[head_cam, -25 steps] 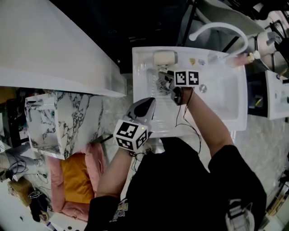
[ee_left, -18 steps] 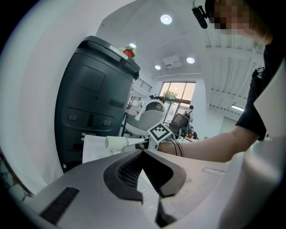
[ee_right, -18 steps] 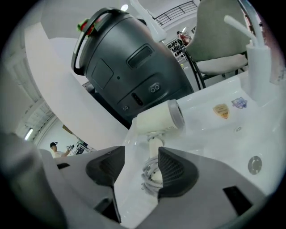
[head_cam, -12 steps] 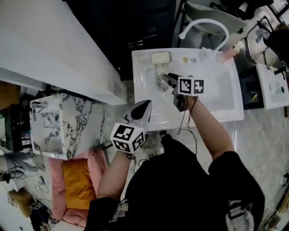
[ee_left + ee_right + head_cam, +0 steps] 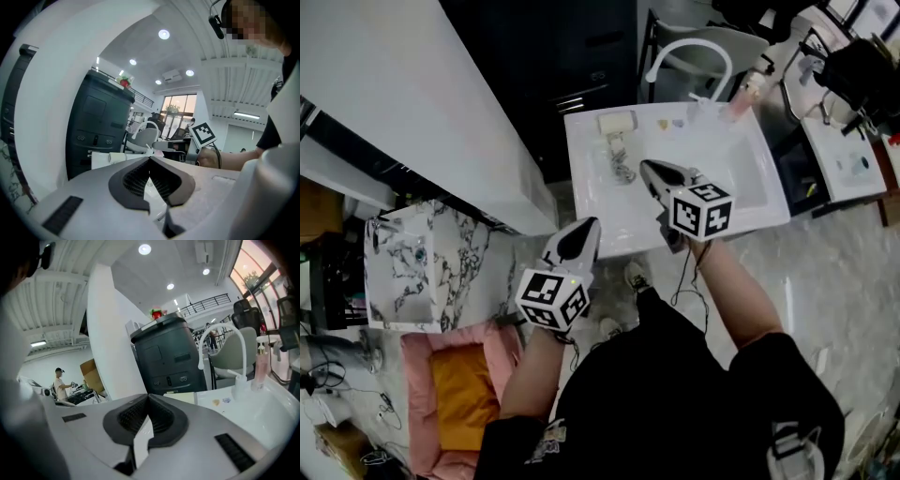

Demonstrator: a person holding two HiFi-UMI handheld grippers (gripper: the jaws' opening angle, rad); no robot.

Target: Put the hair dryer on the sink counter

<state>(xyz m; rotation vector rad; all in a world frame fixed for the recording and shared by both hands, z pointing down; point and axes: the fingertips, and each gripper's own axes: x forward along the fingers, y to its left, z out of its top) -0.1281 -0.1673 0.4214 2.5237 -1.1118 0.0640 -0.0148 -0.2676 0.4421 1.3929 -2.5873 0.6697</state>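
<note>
White moulded sink counter [image 5: 592, 192] fills the upper middle of the head view, and the cream, barrel-shaped hair dryer [image 5: 617, 123] lies on its flat part at about 11 o'clock, handle and cord trailing toward 6 o'clock. The task looks done. The right gripper [image 5: 649, 169] hangs above the counter just at 4 o'clock of the dryer's handle, jaws closed on nothing. The left gripper [image 5: 587, 228] sits at the counter's 7 o'clock edge, jaws also together and empty. The round barrel could roll toward the basin at 3 o'clock if the right gripper or its dangling black wires brush the cord on the way out. A second ago the right gripper was low over the handle; since then both grippers have lifted and the right jaws have just been closing with nothing between them.
</note>
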